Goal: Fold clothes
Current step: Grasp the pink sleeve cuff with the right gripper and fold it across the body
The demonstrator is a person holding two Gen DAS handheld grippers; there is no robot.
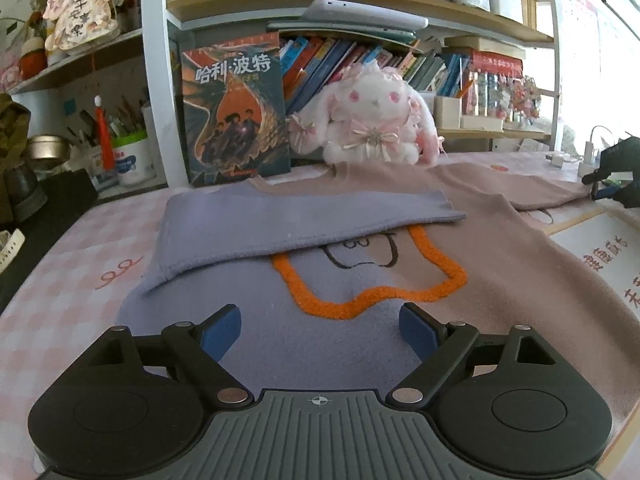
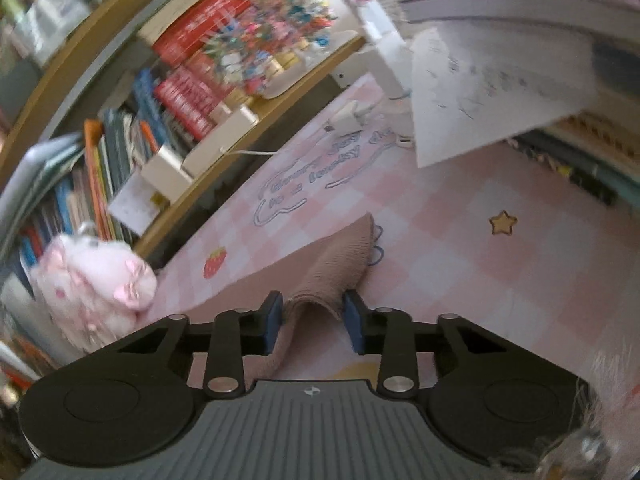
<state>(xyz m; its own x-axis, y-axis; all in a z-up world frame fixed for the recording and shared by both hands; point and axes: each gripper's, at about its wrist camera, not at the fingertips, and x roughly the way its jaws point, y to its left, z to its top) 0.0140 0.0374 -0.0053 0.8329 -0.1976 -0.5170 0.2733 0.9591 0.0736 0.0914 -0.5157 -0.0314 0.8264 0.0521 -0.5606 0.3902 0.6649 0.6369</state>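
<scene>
A pink-mauve sweater (image 1: 500,264) with an orange fuzzy outline design (image 1: 372,296) lies flat on the pink checked desk mat (image 1: 60,280). Its left sleeve (image 1: 304,216) is folded across the chest. My left gripper (image 1: 320,332) is open and empty, just above the sweater's lower part. My right gripper (image 2: 312,320) shows at the far right of the left wrist view (image 1: 612,176), at the right sleeve end. In the right wrist view the ribbed cuff (image 2: 340,264) sits bunched between its blue pads (image 2: 354,326), jaws narrowed around it; the view is blurred.
A plush bunny (image 1: 372,120) and an upright book (image 1: 236,112) stand behind the sweater under a crowded bookshelf (image 1: 360,24). A pen cup (image 1: 128,156) and dark items sit at left. White chargers and cables (image 2: 352,116) and a paper sheet (image 2: 480,88) lie at right.
</scene>
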